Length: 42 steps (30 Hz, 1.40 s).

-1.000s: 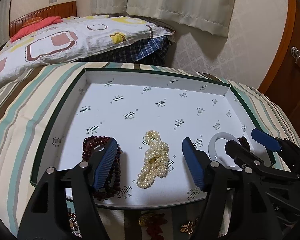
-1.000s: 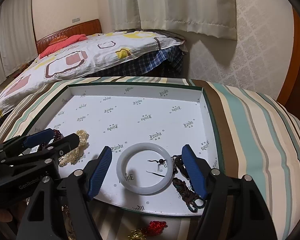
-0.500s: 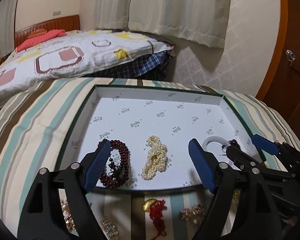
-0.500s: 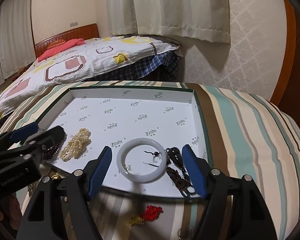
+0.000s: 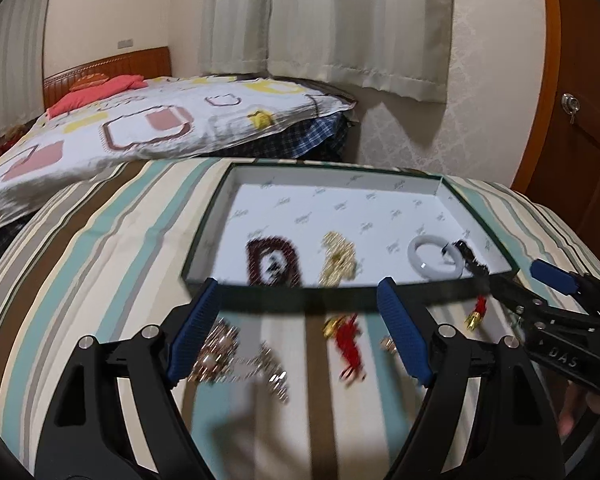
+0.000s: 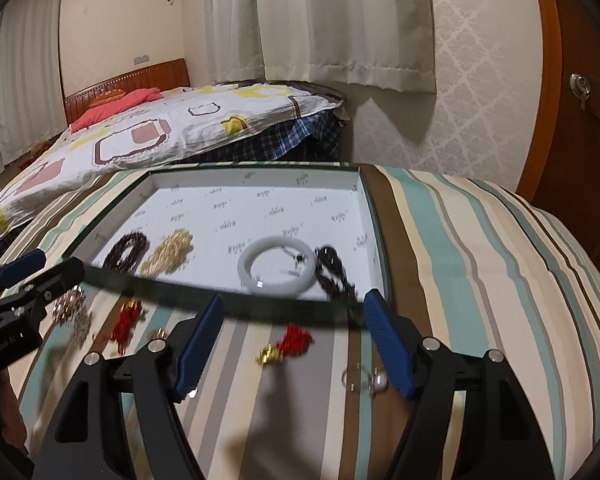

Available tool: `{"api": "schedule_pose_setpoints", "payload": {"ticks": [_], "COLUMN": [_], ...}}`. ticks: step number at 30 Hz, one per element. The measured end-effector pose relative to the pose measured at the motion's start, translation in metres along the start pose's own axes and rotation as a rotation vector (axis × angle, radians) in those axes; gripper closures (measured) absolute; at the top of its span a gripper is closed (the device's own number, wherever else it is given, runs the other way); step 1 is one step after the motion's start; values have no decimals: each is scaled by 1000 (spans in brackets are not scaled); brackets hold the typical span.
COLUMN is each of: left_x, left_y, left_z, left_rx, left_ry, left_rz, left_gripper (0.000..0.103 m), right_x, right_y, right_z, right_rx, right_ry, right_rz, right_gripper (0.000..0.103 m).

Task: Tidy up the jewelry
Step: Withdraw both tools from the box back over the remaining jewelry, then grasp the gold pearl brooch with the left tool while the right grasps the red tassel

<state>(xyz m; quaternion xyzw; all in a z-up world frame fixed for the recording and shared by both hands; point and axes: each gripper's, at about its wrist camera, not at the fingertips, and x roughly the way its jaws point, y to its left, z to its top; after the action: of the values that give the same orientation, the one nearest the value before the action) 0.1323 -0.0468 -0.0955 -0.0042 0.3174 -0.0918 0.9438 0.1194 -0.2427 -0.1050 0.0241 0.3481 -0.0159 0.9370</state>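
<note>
Landmark is the shallow white-lined tray [image 5: 476, 236] on the striped bedspread [image 5: 100, 264]. Inside it, along the near wall: dark red bead bracelet [image 5: 274, 266] toward its left end, pearl strand [image 5: 338, 258] bunched next to it, then the white bangle [image 5: 430, 258] with a dark cord necklace [image 6: 334, 268] touching the bangle's right side. Loose pieces lie outside the tray just in front of its near wall: gold/silver cluster [image 5: 220, 348] near the left corner, red tassel charm [image 5: 346, 334] about mid-wall, second red tassel with gold cap [image 6: 286, 344] further right, small rings [image 6: 364, 380] near the right corner. Frames are motion-blurred, so fine detail on these is unreadable. Left gripper [image 5: 300, 338] is released, jaws spread wide, nothing between them, above the loose pieces in front of the tray. Right gripper [image 6: 296, 344] is likewise released and empty, in front of the tray's right half.
</note>
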Motion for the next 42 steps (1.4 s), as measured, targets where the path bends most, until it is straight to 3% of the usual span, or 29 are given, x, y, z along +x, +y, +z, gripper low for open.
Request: {"api": "schedule_pose_setpoints", "payload": {"ticks": [11, 21, 24, 30, 33, 38, 42], "left_x": [-8, 4, 10, 32, 40, 41, 40], "left_y": [32, 63, 64, 66, 67, 66, 66], "left_z": [-29, -27, -23, -19, -21, -19, -19], "left_rx": [-52, -136, -126, -119, -127, -109, -110], "left_ry": [67, 130, 141, 211, 244, 240, 236], "left_rz": [51, 71, 83, 84, 70, 30, 14], "left_gripper": [25, 26, 36, 38, 48, 76, 81], "right_x": [-14, -14, -14, -12, -10, -7, -5], "right_y": [5, 8, 8, 11, 10, 8, 8], "right_z": [-24, -28, -30, -29, -29, -27, -27], "right_rx": [0, -5, -5, -6, -6, 2, 3], "right_ry": [15, 21, 25, 35, 45, 54, 59], "right_rz": [-2, -2, -1, 6, 10, 15, 16], "right_gripper": [33, 33, 33, 33, 33, 33, 33]}}
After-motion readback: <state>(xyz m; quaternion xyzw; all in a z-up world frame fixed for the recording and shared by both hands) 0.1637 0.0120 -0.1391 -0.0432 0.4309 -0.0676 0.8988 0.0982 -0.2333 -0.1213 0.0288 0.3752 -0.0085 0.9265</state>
